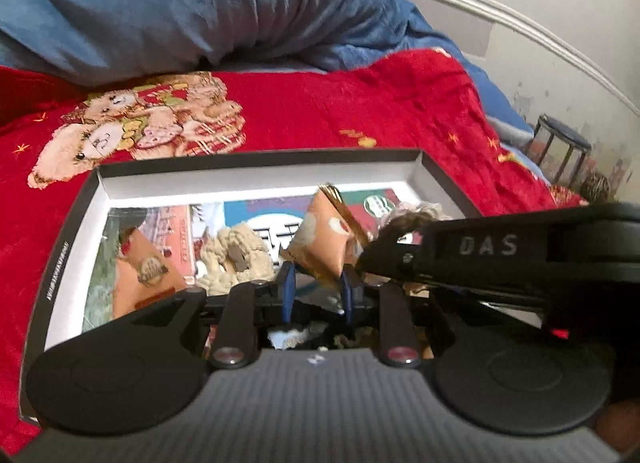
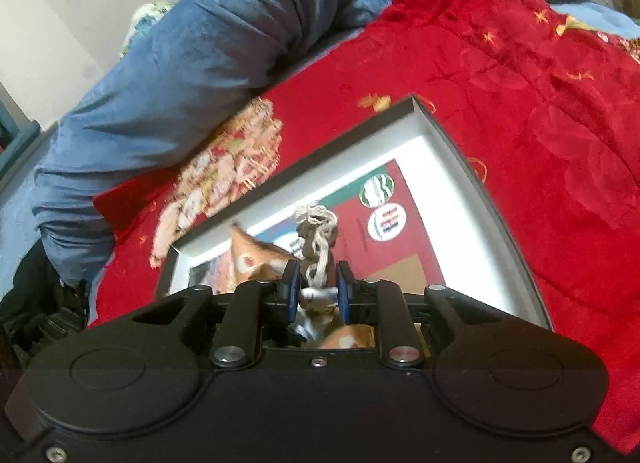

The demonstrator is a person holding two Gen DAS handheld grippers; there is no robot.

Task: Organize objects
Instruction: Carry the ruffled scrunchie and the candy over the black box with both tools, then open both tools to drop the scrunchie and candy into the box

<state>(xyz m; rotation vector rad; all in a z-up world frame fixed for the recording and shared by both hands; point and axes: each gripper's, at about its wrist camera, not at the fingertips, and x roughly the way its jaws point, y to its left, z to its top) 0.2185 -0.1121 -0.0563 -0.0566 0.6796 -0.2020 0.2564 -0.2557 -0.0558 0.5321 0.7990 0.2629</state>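
The shallow box (image 1: pixel 72 219) lies on the red blanket (image 1: pixel 320 111). Over it, the left hand-held gripper (image 1: pixel 318 283) pinches an orange packet (image 1: pixel 320 239); the right hand-held gripper (image 2: pixel 318 287) clamps a knitted piece (image 2: pixel 318 247). Releasing together, crowded, risks items tumbling outside the box.
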